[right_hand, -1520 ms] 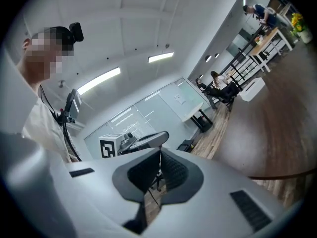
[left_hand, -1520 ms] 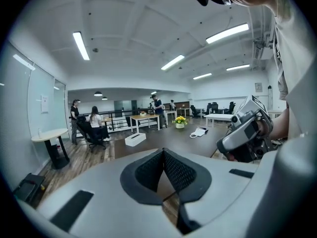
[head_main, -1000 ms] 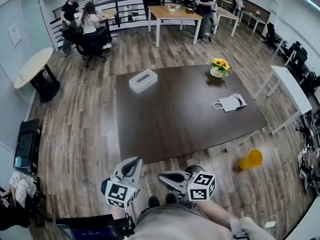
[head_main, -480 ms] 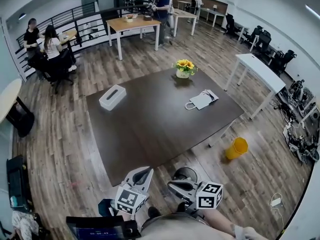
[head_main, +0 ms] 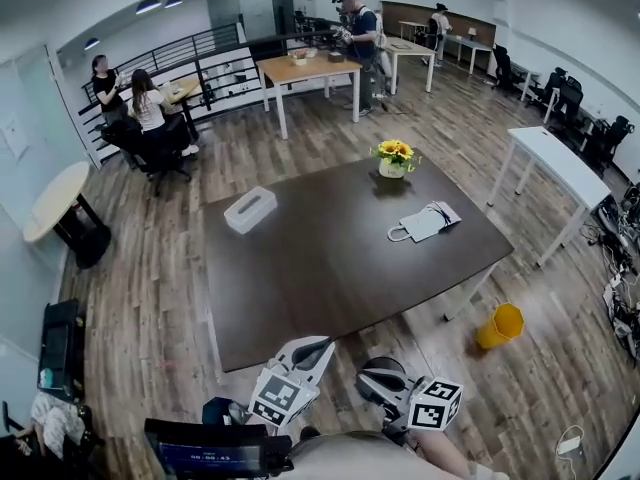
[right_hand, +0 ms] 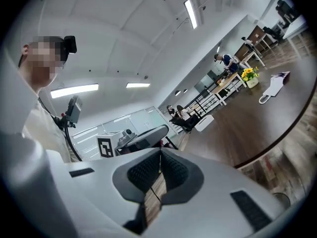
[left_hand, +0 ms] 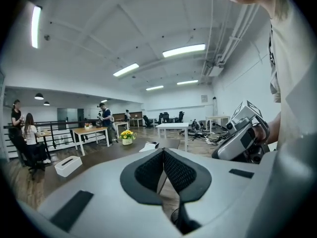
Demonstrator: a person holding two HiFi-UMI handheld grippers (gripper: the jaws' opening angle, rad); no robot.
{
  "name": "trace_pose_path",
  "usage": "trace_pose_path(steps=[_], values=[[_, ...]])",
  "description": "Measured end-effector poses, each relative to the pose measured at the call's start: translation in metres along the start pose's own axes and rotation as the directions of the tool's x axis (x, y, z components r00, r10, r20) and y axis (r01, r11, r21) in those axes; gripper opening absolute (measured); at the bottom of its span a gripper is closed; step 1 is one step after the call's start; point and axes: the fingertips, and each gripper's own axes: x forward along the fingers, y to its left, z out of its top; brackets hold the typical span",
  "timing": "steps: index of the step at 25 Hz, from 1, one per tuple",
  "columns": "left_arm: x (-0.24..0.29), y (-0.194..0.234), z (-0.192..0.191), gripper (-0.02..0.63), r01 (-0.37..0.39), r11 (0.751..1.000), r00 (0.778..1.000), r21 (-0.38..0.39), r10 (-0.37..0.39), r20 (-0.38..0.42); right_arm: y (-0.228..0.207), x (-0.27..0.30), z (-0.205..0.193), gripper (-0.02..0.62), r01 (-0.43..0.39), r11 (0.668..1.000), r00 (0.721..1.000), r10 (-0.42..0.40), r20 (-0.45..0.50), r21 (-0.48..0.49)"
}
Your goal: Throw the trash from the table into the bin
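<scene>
Held low, side by side, left tool [head_main: 312,350] and right tool [head_main: 378,380] pinched shut, empty; desk [head_main: 330,258] edge ahead now angled, squarer earlier.

Both grippers sit low, side by side: left gripper [head_main: 318,346] and right gripper [head_main: 368,380] closed, empty.

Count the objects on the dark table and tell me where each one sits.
3: a white tissue box toward the far left, a flower pot at the far edge, a white bag on the right. Nothing seems hidden.
</scene>
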Motion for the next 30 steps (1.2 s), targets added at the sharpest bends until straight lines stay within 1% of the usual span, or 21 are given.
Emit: trace_pose_path(steps=[4,8,10,12,15,19,22,26,30], values=[[0.038,-0.044,0.021,0.014,-0.048,0.999,0.999,-0.007,0.048,0.0,-0.021,-0.059,0.017,0.014,-0.07,0.997,0.997,0.07,-0.035,-0.011],[0.079,-0.08,0.032,0.014,-0.095,0.993,0.995,-0.065,0.095,0.002,-0.051,-0.11,0.035,0.014,-0.123,0.992,0.99,0.123,-0.069,-0.005],[0.096,-0.091,0.031,0.014,-0.114,0.991,0.994,-0.073,0.113,-0.011,-0.065,-0.126,0.042,0.014,-0.148,0.989,0.986,0.147,-0.08,-0.005],[0.108,-0.098,0.028,0.014,-0.124,0.989,0.992,-0.075,0.122,-0.036,-0.076,-0.138,0.047,0.014,-0.152,0.988,0.985,0.152,-0.081,0.007],[0.112,-0.102,0.03,0.014,-0.138,0.987,0.989,-0.084,0.132,-0.068,-0.081,-0.147,0.051,0.014,-0.141,0.989,0.986,0.144,-0.081,0.041],[0.118,-0.093,0.038,0.014,-0.153,0.985,0.987,-0.08,0.148,-0.067,-0.087,-0.147,0.064,0.014,-0.138,0.99,0.986,0.141,-0.084,0.037],[0.138,-0.078,0.036,0.014,-0.139,0.985,0.99,-0.098,0.135,-0.049,-0.103,-0.143,0.078,0.014,-0.108,0.994,0.991,0.108,-0.082,0.011],[0.177,-0.048,0.026,0.014,-0.08,0.991,0.997,-0.109,0.079,-0.009,-0.143,-0.126,0.094,0.014,-0.009,1.0,0.996,0.007,-0.093,-0.027],[0.193,-0.015,0.022,0.014,-0.036,0.992,0.999,-0.117,0.039,0.022,-0.166,-0.101,0.111,0.014,0.069,0.995,0.992,-0.077,-0.105,-0.077]])
